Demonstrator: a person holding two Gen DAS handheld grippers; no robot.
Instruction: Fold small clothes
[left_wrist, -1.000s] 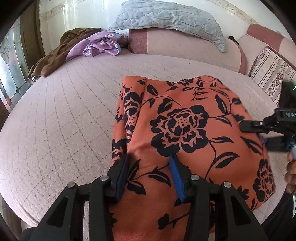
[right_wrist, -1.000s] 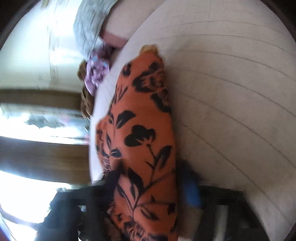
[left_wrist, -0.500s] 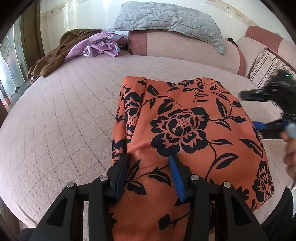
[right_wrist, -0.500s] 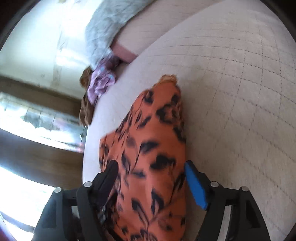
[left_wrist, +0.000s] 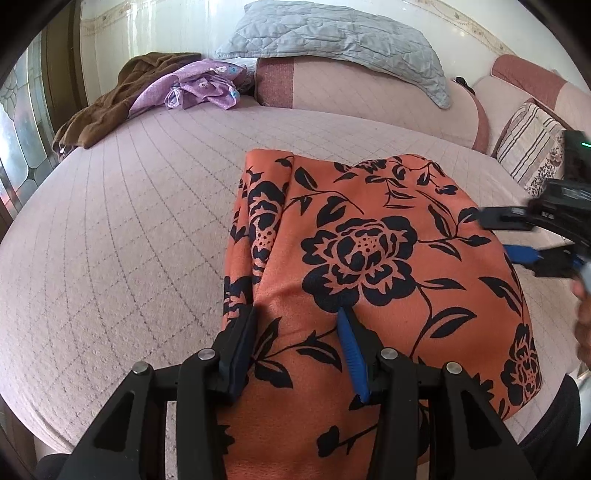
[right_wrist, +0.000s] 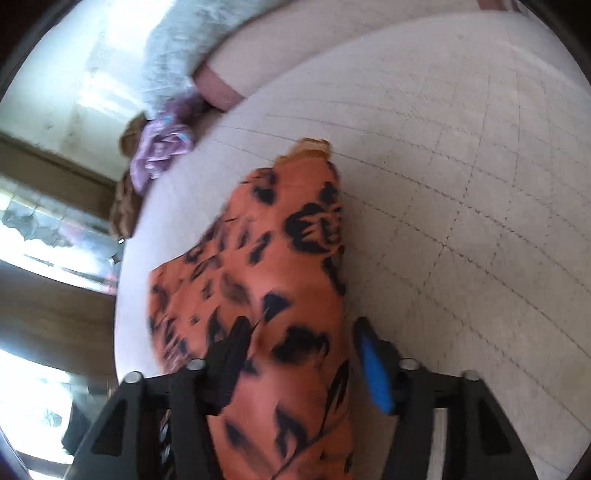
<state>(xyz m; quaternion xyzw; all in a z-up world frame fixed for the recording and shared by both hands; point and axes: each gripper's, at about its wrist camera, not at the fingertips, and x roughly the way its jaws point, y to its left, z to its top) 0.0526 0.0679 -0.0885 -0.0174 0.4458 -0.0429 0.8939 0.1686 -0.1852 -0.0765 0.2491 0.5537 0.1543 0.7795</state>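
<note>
**Orange floral garment folded on the bed, one gripper on it, one just off**

Where it lay near the front edge of the pink quilted bed (left_wrist: 110, 236), the orange garment (left_wrist: 369, 229) with its black flower print was folded into a rough rectangle, a narrower layer showing along its left side. The left gripper (left_wrist: 295, 332) rested on the near end of the cloth, its jaws partly apart with the fabric lying flat between the black pad and the blue one; whether the pads pinched the cloth could not be told. The right gripper (left_wrist: 513, 236) stood at the garment's right edge, and its jaws, parted, had just been closing a little. In the blurred right wrist view the fabric ran between its fingers (right_wrist: 373, 365) with a gap beside the blue pad. A hand (left_wrist: 583, 317) showed at the right border. Further back on the bed lay a brown cloth (left_wrist: 107, 99) and a purple one (left_wrist: 192, 85), with a grey quilted pillow (left_wrist: 332, 37) on a pink bolster (left_wrist: 369, 96), and a striped cushion (left_wrist: 528, 144) off to the right
</note>
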